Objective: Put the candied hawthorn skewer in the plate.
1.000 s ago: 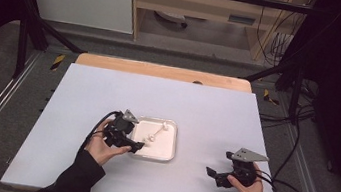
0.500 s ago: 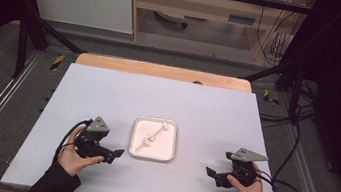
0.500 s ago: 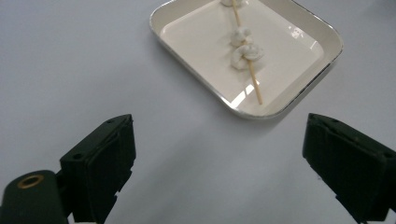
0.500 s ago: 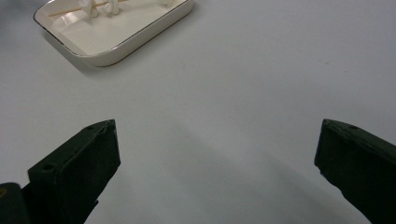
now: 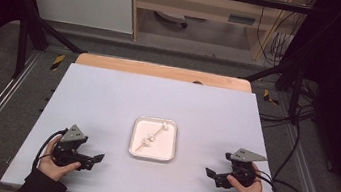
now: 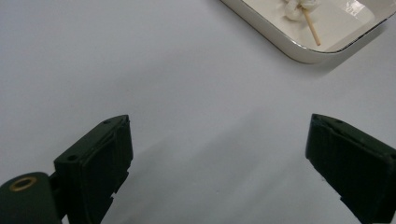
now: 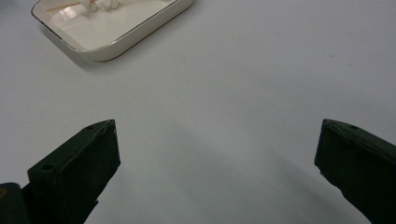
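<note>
High view, left gripper: the left gripper (image 5: 98,157) sits low at the near left of the table (image 5: 107,97), held in the person's left hand (image 5: 55,163), jaws pointing toward the middle.
Left jaws: wide apart and empty; they have just been opening, and in the left gripper view (image 6: 217,163) there is bare table surface between them.
Left gripper top: a grey three-cornered plate (image 5: 74,134) rides above the black body, and a cable (image 5: 46,141) loops off its left side.
High view, right gripper: the right gripper (image 5: 209,172) rests at the near right, held in the right hand (image 5: 247,185), jaws pointing inward toward the middle of the table.
Right jaws: spread wide with nothing in them; the right gripper view (image 7: 217,158) shows plain table between the two black jaws.
Tray: a white tray (image 5: 136,149) lies flat between the two grippers, well apart from both, a little farther up the table.
Skewer: a thin wooden skewer (image 5: 152,138) with small white lumps on it lies slantwise inside the tray, touched by neither gripper.
Left gripper view, tray: its corner (image 6: 299,51) shows at top right, the skewer's stick end (image 6: 312,29) lying inside.
Right gripper view, tray: it shows at top left (image 7: 116,46), beyond the jaws.
</note>
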A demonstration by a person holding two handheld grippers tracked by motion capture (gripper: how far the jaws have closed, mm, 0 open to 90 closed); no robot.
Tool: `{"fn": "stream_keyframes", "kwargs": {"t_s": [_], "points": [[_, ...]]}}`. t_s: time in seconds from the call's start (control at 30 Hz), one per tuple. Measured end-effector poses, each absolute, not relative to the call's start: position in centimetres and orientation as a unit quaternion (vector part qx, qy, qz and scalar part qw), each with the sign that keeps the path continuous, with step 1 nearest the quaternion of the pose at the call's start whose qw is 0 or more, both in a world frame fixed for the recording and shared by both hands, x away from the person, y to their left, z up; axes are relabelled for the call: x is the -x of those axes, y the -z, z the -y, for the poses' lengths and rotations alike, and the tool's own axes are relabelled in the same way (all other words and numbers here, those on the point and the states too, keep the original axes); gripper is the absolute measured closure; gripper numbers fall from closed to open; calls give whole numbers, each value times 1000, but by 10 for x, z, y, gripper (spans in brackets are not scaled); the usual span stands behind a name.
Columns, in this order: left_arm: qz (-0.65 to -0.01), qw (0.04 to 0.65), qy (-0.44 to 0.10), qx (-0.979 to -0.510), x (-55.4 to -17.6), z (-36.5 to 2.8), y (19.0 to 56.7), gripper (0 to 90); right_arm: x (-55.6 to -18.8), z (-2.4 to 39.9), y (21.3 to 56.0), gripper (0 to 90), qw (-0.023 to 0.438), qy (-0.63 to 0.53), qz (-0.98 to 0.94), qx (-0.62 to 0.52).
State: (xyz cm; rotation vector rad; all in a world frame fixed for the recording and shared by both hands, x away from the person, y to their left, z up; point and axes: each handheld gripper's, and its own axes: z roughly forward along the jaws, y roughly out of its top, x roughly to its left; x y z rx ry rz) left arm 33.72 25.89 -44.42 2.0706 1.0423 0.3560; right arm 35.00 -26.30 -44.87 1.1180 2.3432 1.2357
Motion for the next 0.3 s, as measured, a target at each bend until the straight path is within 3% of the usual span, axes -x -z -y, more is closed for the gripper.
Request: {"fn": "stream_keyframes", "kwargs": {"t_s": [0.3], "points": [[-408, 392, -137, -813, -337, -260, 448, 75, -351, 262, 450, 6, 132, -422, -810, -386]]}}
